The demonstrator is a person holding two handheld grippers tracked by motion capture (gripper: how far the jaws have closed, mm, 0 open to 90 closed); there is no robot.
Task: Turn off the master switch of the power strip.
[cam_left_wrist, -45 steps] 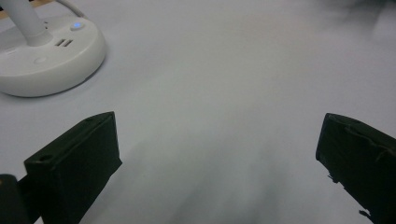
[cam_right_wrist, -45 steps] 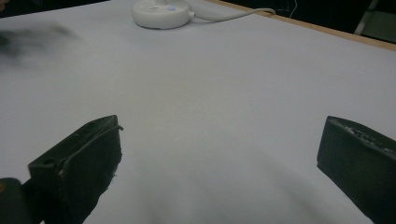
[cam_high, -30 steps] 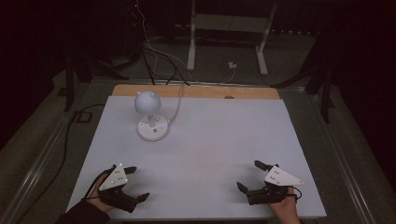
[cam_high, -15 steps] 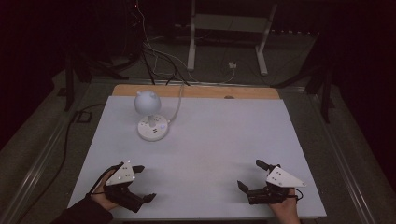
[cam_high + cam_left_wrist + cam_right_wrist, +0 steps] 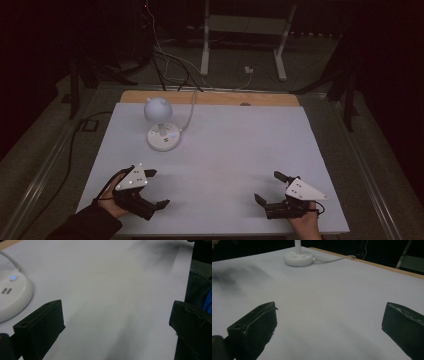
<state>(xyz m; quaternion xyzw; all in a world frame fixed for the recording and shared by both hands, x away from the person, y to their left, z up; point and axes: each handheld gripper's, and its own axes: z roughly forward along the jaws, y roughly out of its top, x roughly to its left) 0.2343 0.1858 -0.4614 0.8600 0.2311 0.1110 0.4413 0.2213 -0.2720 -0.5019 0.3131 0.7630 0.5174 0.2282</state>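
The lamp (image 5: 161, 125) stands in the upper left of the white table (image 5: 240, 150) in the high view, well apart from both grippers and untouched; the left gripper (image 5: 159, 189) sits at the lower left with its jaws wide apart and nothing between them, and the right gripper (image 5: 266, 187) at the lower right is likewise spread and empty; in the left gripper view the lamp's round base (image 5: 11, 297) with its blue light lies at the left edge, beyond the near jaw, so that gripper seems the likelier to reach for it; the base's cable (image 5: 189, 112) runs off the far edge, which probably explains the lamp's place near the back; each hand (image 5: 107, 200) holds its gripper low, seemingly ready to start.
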